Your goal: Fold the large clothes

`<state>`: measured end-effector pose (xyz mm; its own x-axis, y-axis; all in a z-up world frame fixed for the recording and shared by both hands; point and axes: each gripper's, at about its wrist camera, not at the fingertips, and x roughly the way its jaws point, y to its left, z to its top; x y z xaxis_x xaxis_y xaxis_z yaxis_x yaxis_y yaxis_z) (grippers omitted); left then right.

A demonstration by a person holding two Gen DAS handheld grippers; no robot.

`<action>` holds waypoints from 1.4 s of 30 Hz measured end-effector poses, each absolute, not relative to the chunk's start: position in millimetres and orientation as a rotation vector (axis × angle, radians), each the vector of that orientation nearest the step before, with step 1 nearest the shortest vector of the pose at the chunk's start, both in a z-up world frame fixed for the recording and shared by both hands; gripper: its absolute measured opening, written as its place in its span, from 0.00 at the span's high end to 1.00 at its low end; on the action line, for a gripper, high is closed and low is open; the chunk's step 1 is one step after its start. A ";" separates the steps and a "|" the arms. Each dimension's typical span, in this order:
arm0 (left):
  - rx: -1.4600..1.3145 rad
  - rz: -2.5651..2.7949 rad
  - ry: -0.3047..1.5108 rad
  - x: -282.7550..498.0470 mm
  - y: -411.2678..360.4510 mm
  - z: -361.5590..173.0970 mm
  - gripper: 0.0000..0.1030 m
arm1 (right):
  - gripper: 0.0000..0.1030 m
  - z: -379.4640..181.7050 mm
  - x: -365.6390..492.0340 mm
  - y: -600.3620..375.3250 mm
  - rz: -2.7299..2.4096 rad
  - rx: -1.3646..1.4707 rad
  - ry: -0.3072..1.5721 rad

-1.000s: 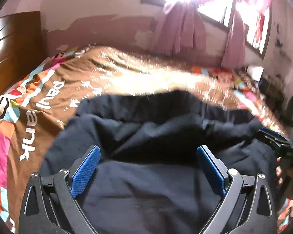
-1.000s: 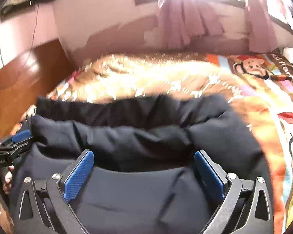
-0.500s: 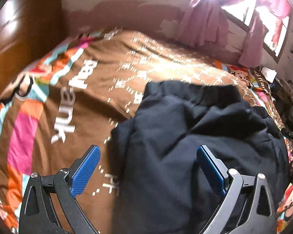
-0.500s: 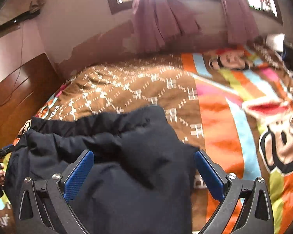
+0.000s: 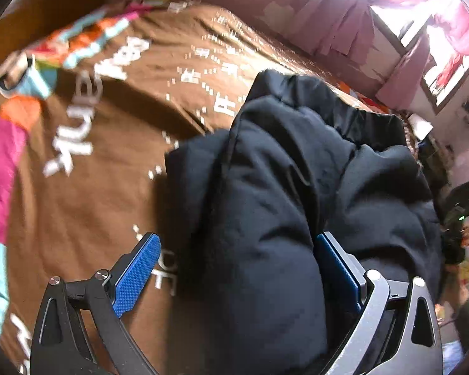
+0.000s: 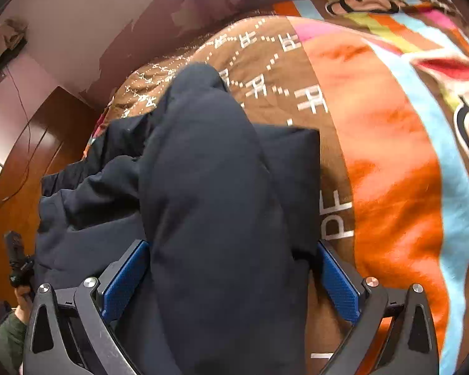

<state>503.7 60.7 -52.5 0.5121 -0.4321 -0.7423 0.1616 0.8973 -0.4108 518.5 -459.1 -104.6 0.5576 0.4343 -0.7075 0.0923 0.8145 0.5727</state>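
A dark padded jacket [image 5: 284, 193] is lying bunched on a patterned blanket [image 5: 87, 193] covering a bed, as 2 handheld grippers are working at opposite sides of it. The left gripper [image 5: 237, 268] is standing with its jaws spread wide, nothing pinched, its right pad against a puffed fold. The right gripper [image 6: 231, 278] is likewise gaping, straddling a thick roll of the jacket without clamping it. The garment is looking soft, bulky and springy, likely light but prone to sliding and puffing back; an edge or a flattened fold is probably offering the surest hold. Compared with 0.5 seconds ago, both grippers are sitting closer in, the fabric now filling the space between the right gripper's pads.
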 end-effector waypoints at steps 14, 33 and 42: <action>-0.373 -0.422 0.996 500.6 67.2 -57.0 0.05 | 0.00 -113.9 511.4 -471.2 0.250 0.696 0.945; -0.315 -0.447 0.966 495.6 52.2 -55.1 0.06 | 0.00 -122.2 503.0 -484.5 0.273 0.738 0.912; -0.347 -0.454 0.961 492.9 49.5 -53.1 0.20 | 0.00 -120.0 499.0 -477.3 0.243 0.731 0.917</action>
<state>492.9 49.5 -53.1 0.4918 -0.5155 -0.7017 0.2152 0.8528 -0.4758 499.0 -477.3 -120.0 0.6012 0.4862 -0.6342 0.1079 0.7370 0.6673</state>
